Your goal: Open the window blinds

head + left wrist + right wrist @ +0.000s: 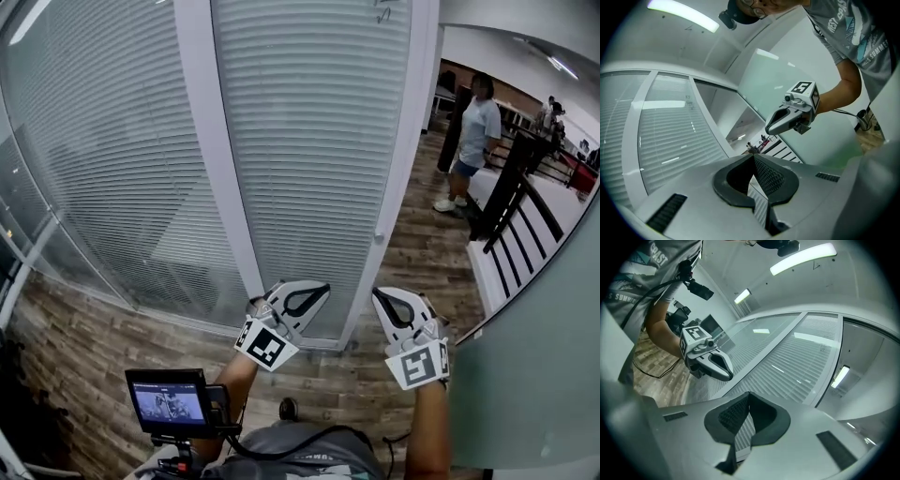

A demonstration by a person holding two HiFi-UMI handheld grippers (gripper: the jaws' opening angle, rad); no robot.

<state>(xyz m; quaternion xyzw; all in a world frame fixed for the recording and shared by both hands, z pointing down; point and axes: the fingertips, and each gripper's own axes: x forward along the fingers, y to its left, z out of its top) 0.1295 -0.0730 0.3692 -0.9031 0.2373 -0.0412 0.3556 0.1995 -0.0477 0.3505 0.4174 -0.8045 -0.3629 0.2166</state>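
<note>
Two slatted blinds (309, 141) hang beyond the left gripper (317, 293) and right gripper (382, 300) — both pinched together, empty

This looks like an office: a glass partition (66, 244) in white frames carries closed slatted blinds (309, 141). Wood-look flooring (422, 258) runs along that partition, strip lights (801, 258) hang above it, and a person (478, 131) stands past its right end.
</note>
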